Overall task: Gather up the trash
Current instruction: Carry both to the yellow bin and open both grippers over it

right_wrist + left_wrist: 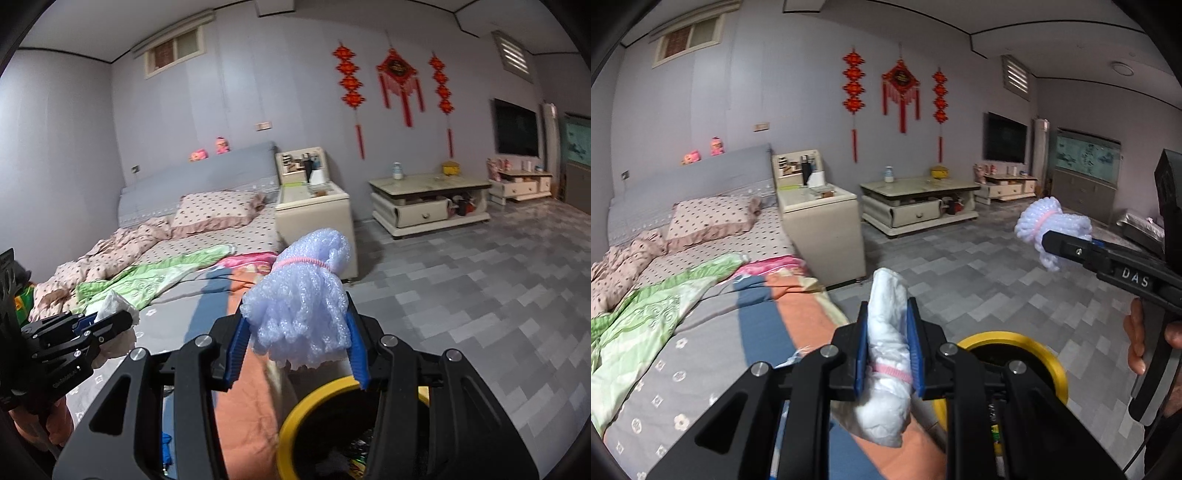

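Note:
My left gripper (888, 325) is shut on a rolled white paper wad (888, 354) tied with a pink band, held above the bed's foot. My right gripper (297, 334) is shut on a bundle of pale lilac foam netting (303, 306), also pink-banded. In the left wrist view the foam bundle (1052, 225) and the right gripper (1052, 243) hang over the floor at right. In the right wrist view the left gripper (107, 317) with its white wad (110, 304) shows at left. A yellow-rimmed trash bin (314, 406) stands just below both grippers; its rim (1049, 354) shows beside the bed.
A bed (701, 295) with a patterned quilt and polka-dot pillow fills the left. A cream bedside cabinet (820, 218) stands past it, a low coffee table (919, 203) beyond. Grey tiled floor (960, 273) spreads right. A person's hand (1137, 332) grips the right tool.

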`<state>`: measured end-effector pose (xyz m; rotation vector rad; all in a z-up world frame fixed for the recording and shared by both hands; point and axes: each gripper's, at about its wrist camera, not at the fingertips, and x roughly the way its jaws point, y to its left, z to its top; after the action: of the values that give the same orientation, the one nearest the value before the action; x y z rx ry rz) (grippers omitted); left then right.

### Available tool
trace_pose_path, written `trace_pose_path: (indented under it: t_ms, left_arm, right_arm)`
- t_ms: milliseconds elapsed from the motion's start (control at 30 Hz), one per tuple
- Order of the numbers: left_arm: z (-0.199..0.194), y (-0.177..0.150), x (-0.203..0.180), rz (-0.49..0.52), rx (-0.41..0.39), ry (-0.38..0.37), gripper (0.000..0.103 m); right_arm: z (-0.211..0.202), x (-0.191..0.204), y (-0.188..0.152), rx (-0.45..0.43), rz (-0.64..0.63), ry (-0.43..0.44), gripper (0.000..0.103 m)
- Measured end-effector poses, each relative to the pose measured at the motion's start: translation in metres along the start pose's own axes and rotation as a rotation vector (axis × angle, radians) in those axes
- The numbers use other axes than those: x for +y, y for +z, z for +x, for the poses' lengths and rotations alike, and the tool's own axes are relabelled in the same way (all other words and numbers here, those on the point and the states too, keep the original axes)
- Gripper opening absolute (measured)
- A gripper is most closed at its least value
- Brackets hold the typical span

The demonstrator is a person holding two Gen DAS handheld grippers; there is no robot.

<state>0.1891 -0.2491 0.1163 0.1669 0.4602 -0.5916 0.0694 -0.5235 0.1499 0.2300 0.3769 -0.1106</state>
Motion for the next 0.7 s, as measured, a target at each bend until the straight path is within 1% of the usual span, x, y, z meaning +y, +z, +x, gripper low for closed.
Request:
trace_pose_path:
  t_ms: [167, 300, 367, 500, 700]
  left_arm:
    - [0.032, 0.000, -0.024, 0.019, 0.038, -0.039, 0.018]
    - [0.065, -0.011, -0.041, 0.035, 0.094, -0.069, 0.018]
    - [0.078, -0.016, -0.046, 0.037, 0.117, -0.072, 0.018]
    - [0.112, -0.032, -0.055, 0.019, 0.184, -0.105, 0.018]
    - [0.149, -0.057, -0.065, 0.001, 0.256, -0.147, 0.018]
  right_arm:
    - [0.005, -0.035, -0.010, 0.022, 0.025, -0.040, 0.045]
    - [0.016, -0.064, -0.027, 0.061, 0.058, -0.066, 0.045]
    - [0.025, -0.069, -0.037, 0.079, 0.070, -0.074, 0.046]
    - [0.041, -0.092, -0.054, 0.117, 0.100, -0.103, 0.046]
    - [0.069, -0.100, -0.078, 0.171, 0.106, -0.131, 0.048]
